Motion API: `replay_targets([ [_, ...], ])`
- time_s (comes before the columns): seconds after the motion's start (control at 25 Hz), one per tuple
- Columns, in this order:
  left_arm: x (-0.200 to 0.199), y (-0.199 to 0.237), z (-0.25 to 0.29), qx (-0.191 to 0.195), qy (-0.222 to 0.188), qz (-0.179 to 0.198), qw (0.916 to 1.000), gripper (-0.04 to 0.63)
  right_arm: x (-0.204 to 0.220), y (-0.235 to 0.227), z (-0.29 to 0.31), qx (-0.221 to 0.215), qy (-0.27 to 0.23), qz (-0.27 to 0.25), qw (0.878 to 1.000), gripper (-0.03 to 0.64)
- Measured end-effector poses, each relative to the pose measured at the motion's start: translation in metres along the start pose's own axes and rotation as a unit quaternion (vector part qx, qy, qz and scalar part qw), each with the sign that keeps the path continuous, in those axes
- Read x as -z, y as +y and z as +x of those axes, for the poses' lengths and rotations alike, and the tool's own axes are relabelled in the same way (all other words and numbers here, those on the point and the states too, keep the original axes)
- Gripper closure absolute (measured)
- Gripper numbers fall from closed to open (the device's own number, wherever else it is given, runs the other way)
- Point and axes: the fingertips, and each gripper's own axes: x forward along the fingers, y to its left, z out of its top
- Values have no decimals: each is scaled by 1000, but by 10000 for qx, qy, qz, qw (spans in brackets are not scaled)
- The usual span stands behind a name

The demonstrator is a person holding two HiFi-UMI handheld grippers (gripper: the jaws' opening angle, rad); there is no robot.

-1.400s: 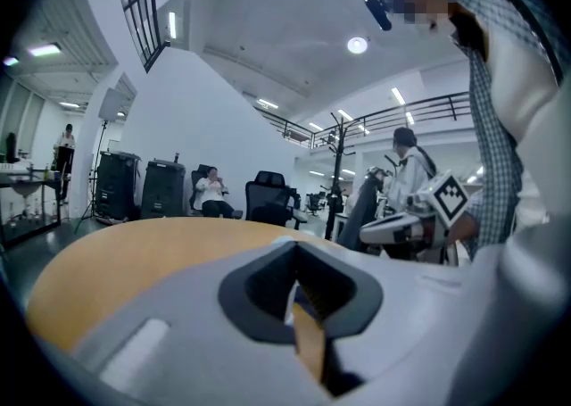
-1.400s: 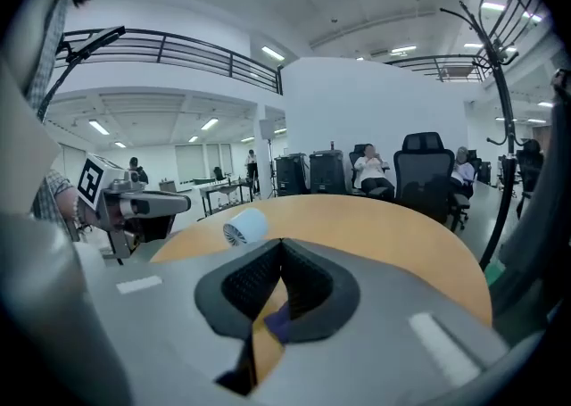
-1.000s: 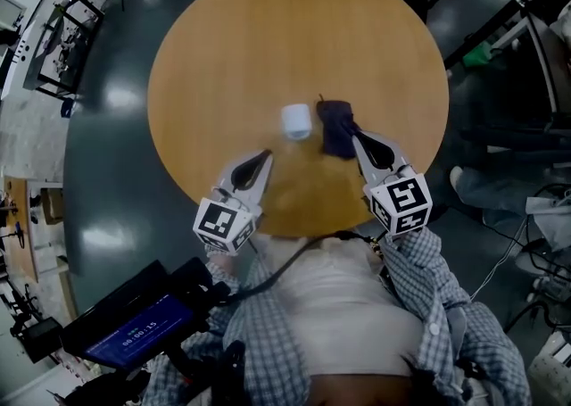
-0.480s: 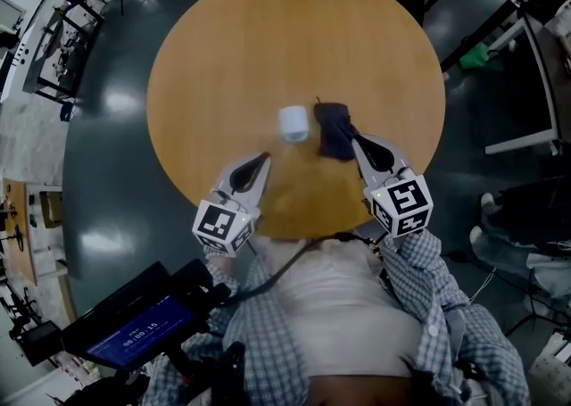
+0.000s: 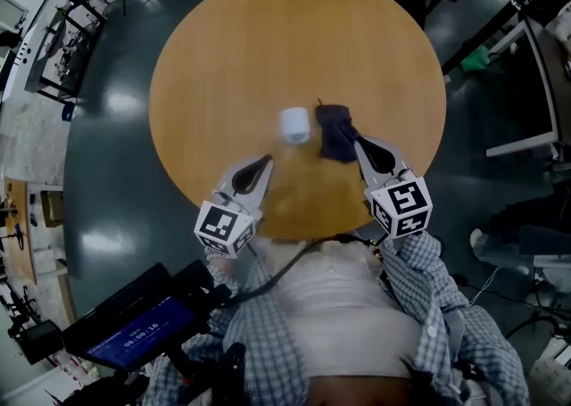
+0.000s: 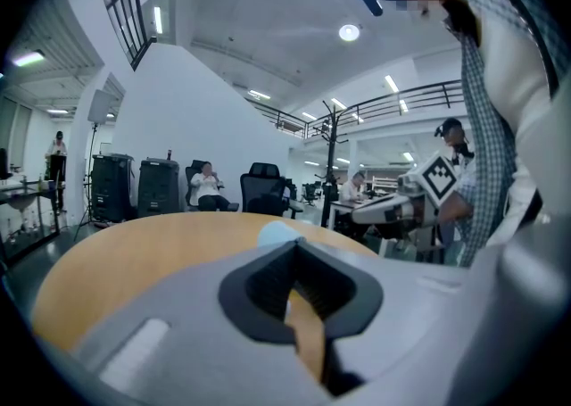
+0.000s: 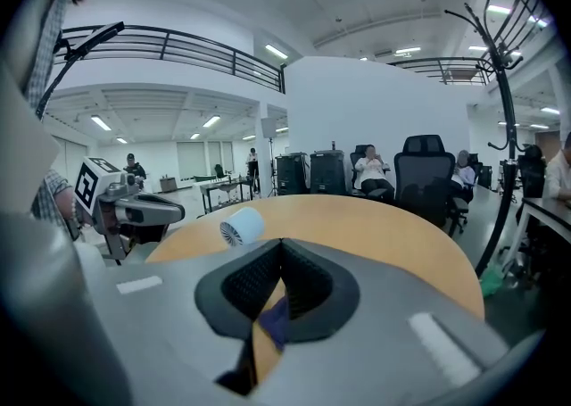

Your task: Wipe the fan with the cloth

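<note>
A small white cylindrical fan [image 5: 295,124] lies on its side near the middle of the round wooden table [image 5: 241,56]; it also shows in the right gripper view [image 7: 242,226] and, just over the jaws, in the left gripper view [image 6: 277,234]. A dark blue cloth [image 5: 335,130] lies crumpled just right of the fan. My right gripper [image 5: 357,138] is shut, its tip at the cloth's near edge; a bit of cloth [image 7: 275,324] shows through the gap behind its jaw tips. My left gripper [image 5: 266,160] is shut and empty, short of the fan.
The table's near edge [image 5: 294,236] runs close to the person's body. Around the table is a dark floor with office chairs [image 7: 424,172], seated people [image 6: 207,190] and equipment racks [image 5: 53,47]. A coat stand [image 7: 500,154] rises at the right.
</note>
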Motion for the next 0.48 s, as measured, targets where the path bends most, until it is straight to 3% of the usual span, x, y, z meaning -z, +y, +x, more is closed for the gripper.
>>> replay_targets([
  [0.48,2,-5,2,77,56,28,10000,597,1,1,1,-18,32,-24,10000,614],
])
